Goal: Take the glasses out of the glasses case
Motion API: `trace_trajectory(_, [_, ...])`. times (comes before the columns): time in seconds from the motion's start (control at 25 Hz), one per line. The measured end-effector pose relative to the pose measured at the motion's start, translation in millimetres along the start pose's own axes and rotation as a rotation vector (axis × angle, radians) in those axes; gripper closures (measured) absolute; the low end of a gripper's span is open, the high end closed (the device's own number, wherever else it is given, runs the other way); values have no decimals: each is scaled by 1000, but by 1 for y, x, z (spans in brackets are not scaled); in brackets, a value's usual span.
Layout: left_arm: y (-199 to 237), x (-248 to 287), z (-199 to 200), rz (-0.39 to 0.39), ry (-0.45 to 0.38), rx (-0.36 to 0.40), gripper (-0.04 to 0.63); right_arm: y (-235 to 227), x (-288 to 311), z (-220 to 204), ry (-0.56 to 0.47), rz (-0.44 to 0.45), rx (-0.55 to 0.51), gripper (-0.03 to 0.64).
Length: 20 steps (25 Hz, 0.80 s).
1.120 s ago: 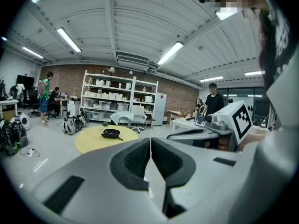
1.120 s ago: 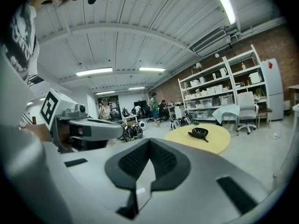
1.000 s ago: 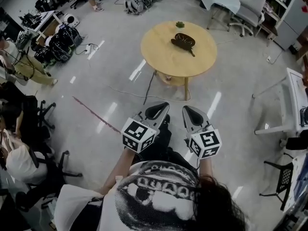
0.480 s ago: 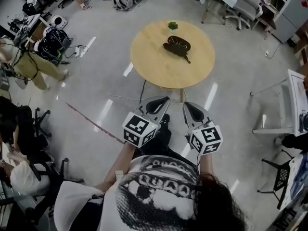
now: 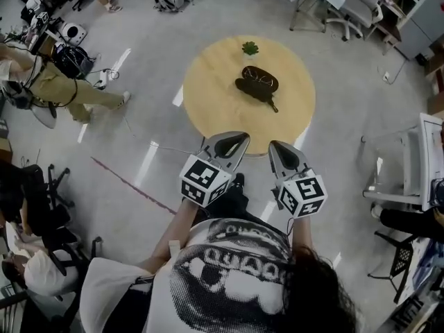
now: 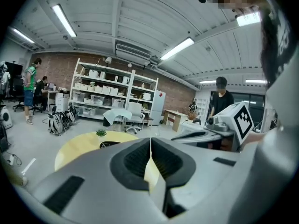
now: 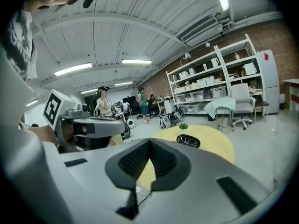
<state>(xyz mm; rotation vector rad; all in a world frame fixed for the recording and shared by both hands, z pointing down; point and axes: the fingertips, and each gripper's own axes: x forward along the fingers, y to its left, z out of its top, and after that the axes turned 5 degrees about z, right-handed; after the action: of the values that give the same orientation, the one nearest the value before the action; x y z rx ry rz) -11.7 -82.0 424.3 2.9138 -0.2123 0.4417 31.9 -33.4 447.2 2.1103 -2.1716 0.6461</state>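
Note:
An open dark glasses case (image 5: pixel 257 84) with the glasses inside lies on a round wooden table (image 5: pixel 208 96), past its middle; the case shows as well in the right gripper view (image 7: pixel 188 140) and as a dark sliver (image 6: pixel 109 144) in the left gripper view. Both grippers hang in front of the person, short of the table's near edge. The left gripper (image 5: pixel 239 137) has its jaws pressed together with nothing between them. The right gripper (image 5: pixel 272 145) is shut and empty too. Neither touches the case.
A small green plant (image 5: pixel 250 48) stands on the table behind the case. A cable (image 5: pixel 149 143) runs over the floor by the table's foot. A person (image 5: pixel 62 92) stands at the left among gear. White desks (image 5: pixel 430 158) sit at the right, an office chair (image 5: pixel 350 5) beyond the table.
The table and case have come nearer in the head view as the person walks toward them. Both grippers ride forward together, still shut. The person at the left has stepped further into view.

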Motion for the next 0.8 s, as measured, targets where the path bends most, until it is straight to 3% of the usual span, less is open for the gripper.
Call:
trace_trajectory(0.32, [43, 38, 11, -8, 3, -5, 580, -31, 45, 17, 15, -8, -6, 620])
trace_trajectory(0.8, [62, 75, 6, 21, 52, -28, 580, -64, 74, 21, 45, 39, 20, 620])
